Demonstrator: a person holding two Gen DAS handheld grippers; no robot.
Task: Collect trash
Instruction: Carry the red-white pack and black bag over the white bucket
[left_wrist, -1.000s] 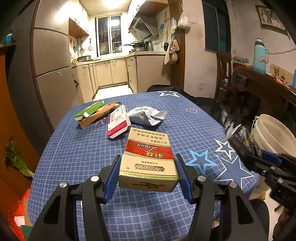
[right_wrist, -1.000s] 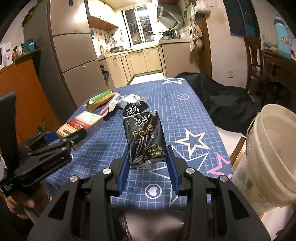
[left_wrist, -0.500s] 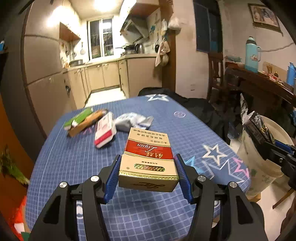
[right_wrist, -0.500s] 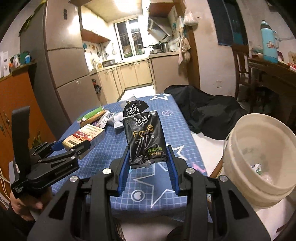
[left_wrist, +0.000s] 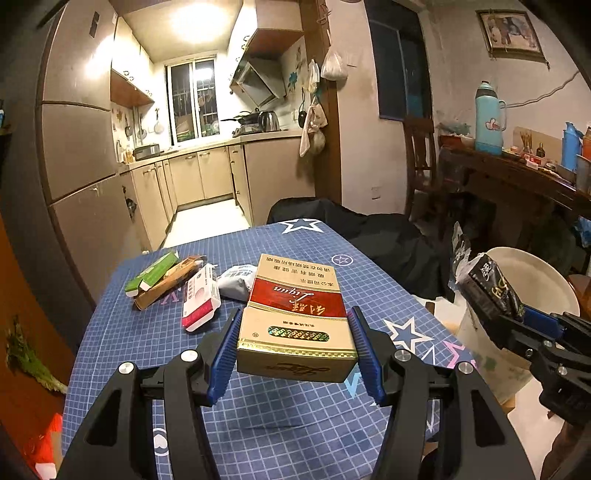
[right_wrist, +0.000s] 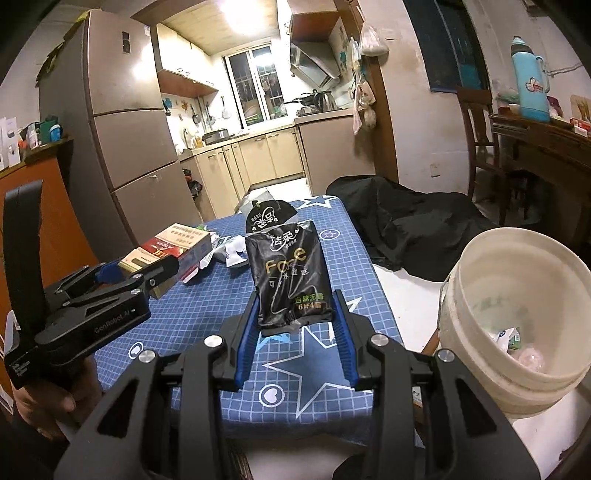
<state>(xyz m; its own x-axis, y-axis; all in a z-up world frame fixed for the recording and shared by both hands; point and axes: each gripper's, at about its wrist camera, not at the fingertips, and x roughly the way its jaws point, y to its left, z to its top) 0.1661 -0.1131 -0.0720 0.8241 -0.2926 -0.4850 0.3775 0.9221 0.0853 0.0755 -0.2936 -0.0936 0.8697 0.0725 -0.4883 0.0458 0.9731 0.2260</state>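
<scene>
Left wrist: left gripper (left_wrist: 295, 347) pinches a gold-and-red carton (left_wrist: 295, 325), blue pads pressed on both long sides, carton lifted clear above the blue grid tablecloth (left_wrist: 122, 332). Landmark = white bucket (left_wrist: 532, 280), on the floor just past the table's right edge. Well left of the bucket, on the far half of the table: green box (left_wrist: 149, 275), brown box (left_wrist: 166, 282), red-and-white pack (left_wrist: 201, 297), crumpled grey wrapper (left_wrist: 236, 282), all bunched together. Cloth between carton and right edge is bare. Right gripper shows at the frame's right, its black tissue pack (left_wrist: 487, 284) in front of the bucket's rim.

Right wrist: right gripper (right_wrist: 295, 325) clamped on the black tissue pack (right_wrist: 291, 273), pack standing upright between the pads, over the table's near right part. Bucket (right_wrist: 476, 295) is just right of it, beside the table edge, mouth unobstructed, a few scraps at the bottom. Left gripper (right_wrist: 136, 273) with carton (right_wrist: 166, 247) is well left of the bucket; a hand (right_wrist: 40, 406) grips its handle. Black cloth heap (right_wrist: 406, 225) lies on the floor beyond the bucket.
</scene>
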